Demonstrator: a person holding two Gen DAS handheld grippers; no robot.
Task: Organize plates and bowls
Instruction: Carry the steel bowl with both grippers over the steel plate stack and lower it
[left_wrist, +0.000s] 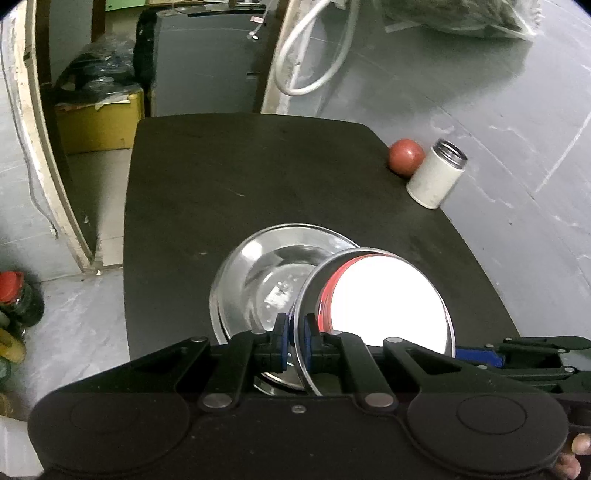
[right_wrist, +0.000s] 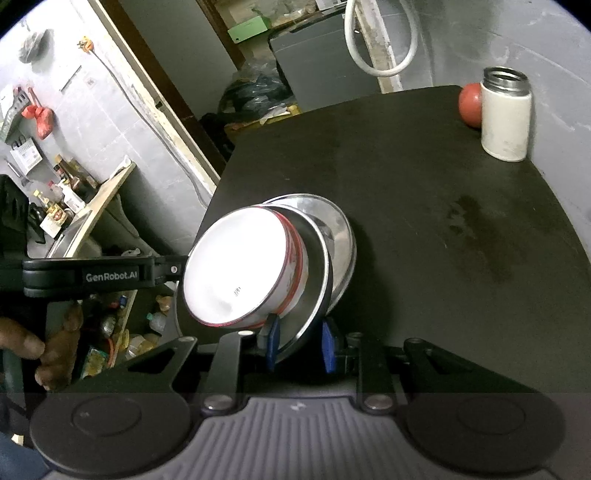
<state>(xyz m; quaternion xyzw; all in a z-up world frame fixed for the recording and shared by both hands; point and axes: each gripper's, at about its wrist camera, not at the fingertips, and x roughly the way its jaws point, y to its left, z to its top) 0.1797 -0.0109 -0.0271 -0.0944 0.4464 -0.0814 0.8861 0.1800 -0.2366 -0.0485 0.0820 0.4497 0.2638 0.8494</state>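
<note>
A white enamel bowl with red bands (left_wrist: 388, 299) (right_wrist: 236, 266) rests in a tilted steel plate (left_wrist: 312, 280) (right_wrist: 317, 273). My left gripper (left_wrist: 294, 341) is shut on this plate's near rim; in the right wrist view its tip is hidden behind the bowl. My right gripper (right_wrist: 301, 343) stands open, its blue pads (right_wrist: 328, 347) on either side of the same plate's rim with a dark gap showing. Another steel plate (left_wrist: 255, 273) (right_wrist: 341, 229) lies flat on the black table (left_wrist: 229, 177) (right_wrist: 424, 206) beneath.
At the table's far right corner a white flask without a lid (left_wrist: 436, 173) (right_wrist: 504, 118) stands beside a red ball (left_wrist: 405, 157) (right_wrist: 470, 105). Bottles crowd a shelf (right_wrist: 66, 192) and the floor to the left (left_wrist: 16, 295). A hand (right_wrist: 40, 347) holds the left gripper's handle.
</note>
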